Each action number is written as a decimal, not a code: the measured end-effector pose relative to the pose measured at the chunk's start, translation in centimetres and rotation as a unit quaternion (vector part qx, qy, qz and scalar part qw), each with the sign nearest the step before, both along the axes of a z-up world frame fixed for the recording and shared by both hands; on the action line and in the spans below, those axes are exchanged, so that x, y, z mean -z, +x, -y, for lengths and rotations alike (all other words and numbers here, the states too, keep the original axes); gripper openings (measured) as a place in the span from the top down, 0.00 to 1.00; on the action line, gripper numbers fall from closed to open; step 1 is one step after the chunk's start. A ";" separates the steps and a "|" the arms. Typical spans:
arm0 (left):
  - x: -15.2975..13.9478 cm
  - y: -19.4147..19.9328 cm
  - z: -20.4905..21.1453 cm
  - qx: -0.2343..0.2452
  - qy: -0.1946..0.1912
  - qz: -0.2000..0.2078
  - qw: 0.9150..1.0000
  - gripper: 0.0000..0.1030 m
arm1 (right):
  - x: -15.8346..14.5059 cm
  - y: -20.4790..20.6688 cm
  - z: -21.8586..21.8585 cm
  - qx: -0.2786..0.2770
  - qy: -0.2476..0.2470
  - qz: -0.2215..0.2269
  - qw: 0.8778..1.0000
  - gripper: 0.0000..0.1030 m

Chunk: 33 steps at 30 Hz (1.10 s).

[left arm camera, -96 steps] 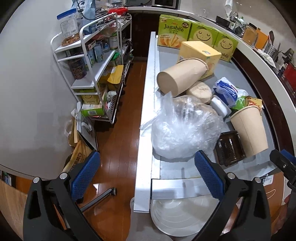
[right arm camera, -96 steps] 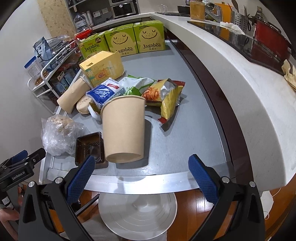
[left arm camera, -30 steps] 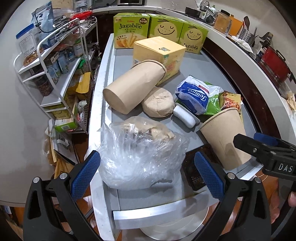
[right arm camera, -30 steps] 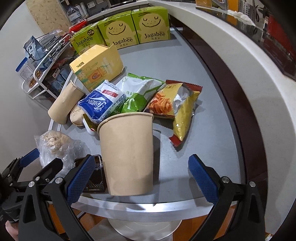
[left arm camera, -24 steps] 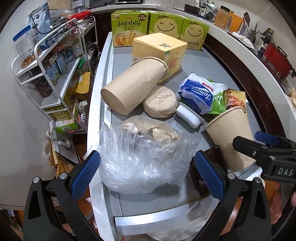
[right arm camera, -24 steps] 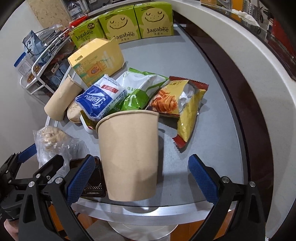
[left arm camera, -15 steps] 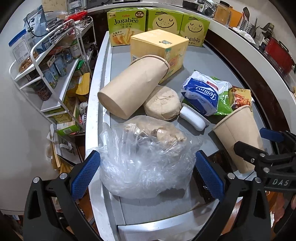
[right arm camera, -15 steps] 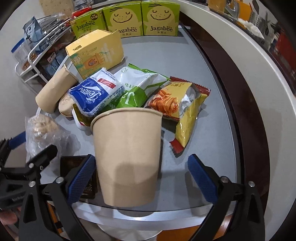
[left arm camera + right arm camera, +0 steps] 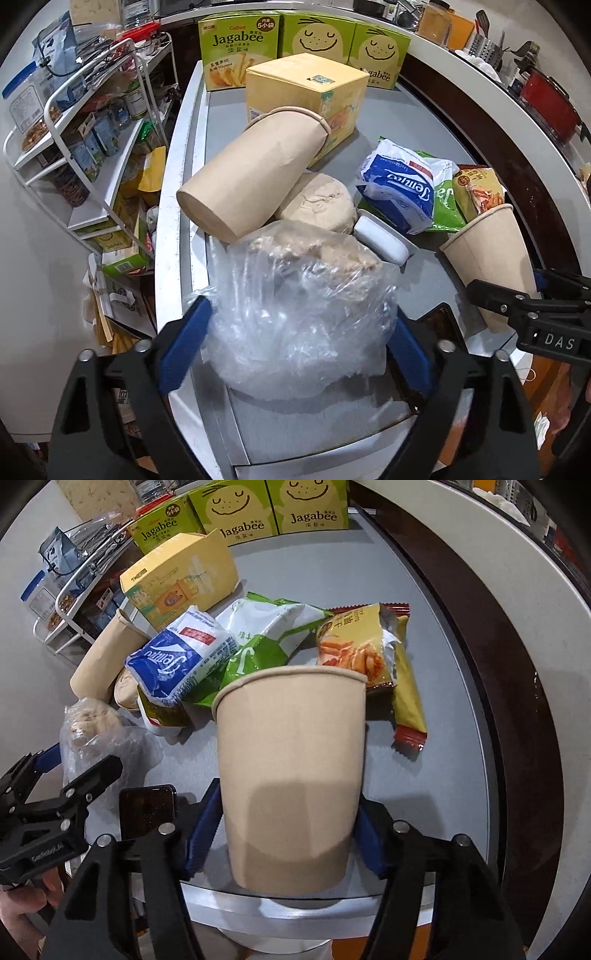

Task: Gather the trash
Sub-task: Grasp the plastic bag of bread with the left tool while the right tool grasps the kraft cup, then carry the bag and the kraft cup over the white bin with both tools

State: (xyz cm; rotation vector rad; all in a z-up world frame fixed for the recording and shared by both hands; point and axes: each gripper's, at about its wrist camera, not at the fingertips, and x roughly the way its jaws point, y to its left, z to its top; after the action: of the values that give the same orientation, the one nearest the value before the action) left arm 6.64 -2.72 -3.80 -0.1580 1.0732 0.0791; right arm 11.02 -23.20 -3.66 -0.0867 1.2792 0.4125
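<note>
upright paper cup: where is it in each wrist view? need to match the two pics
Left wrist view: upright paper cup at the right edge, the right tool around its lower part.
Right wrist view: same cup centre foreground, filling the span between that tool's blue pads.
Shared landmark: blue-and-white tissue pack, just behind the cup in both.

I am seeing both views evenly lit from overhead, the fisheye bending edges into dark corners. Glare is glinting off the plastic bag; my gripper is casting a shadow on the paper cup.
</note>
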 end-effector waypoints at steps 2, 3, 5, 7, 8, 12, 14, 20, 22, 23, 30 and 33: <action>-0.1 0.1 -0.1 0.001 -0.009 0.002 1.000 0.18 | -0.3 -0.1 0.1 -0.003 0.012 0.004 1.000 0.40; -0.2 0.1 -0.3 0.000 -0.014 0.002 1.000 0.18 | -0.4 -0.1 0.1 -0.007 0.017 0.003 1.000 0.41; -0.2 0.2 -0.5 0.000 -0.020 0.002 1.000 0.21 | -0.5 0.0 0.2 -0.013 0.015 0.005 1.000 0.41; -0.5 0.1 -0.7 -0.003 -0.026 0.004 1.000 0.22 | -0.8 0.0 0.2 -0.014 0.020 0.008 1.000 0.41; -0.6 0.0 -0.8 -0.005 -0.030 0.005 1.000 0.23 | -1.0 0.0 0.3 -0.011 0.025 0.009 1.000 0.41; -1.0 -0.4 -1.5 -0.014 -0.052 0.010 0.999 0.28 | -1.7 0.3 0.7 -0.004 0.038 0.011 0.999 0.41; -1.1 -0.6 -1.6 -0.015 -0.056 0.011 0.998 0.30 | -1.8 0.3 0.9 -0.001 0.047 0.008 0.999 0.41; -2.1 -1.3 -1.8 -0.023 -0.063 0.024 0.997 0.32 | -2.5 -0.2 1.0 0.000 0.055 0.014 0.998 0.41; -2.5 -1.6 -1.8 -0.024 -0.060 0.028 0.997 0.32 | -2.8 -0.4 1.1 0.001 0.060 0.015 0.998 0.41; -2.6 -1.7 -1.7 -0.025 -0.059 0.031 0.997 0.32 | -2.9 -0.4 1.2 0.000 0.062 0.017 0.998 0.41; -3.7 -2.7 -2.2 -0.033 -0.063 0.044 0.996 0.34 | -4.1 -0.6 1.5 -0.002 0.075 0.027 0.997 0.41; -4.5 -3.4 -2.2 -0.033 -0.060 0.054 0.996 0.34 | -4.7 -0.7 1.8 0.001 0.083 0.030 0.996 0.41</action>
State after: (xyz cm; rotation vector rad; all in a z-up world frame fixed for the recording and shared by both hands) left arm 3.24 -0.57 0.75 -0.3022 0.9646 0.0643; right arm 10.33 -24.95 1.06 0.0426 1.1817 0.5102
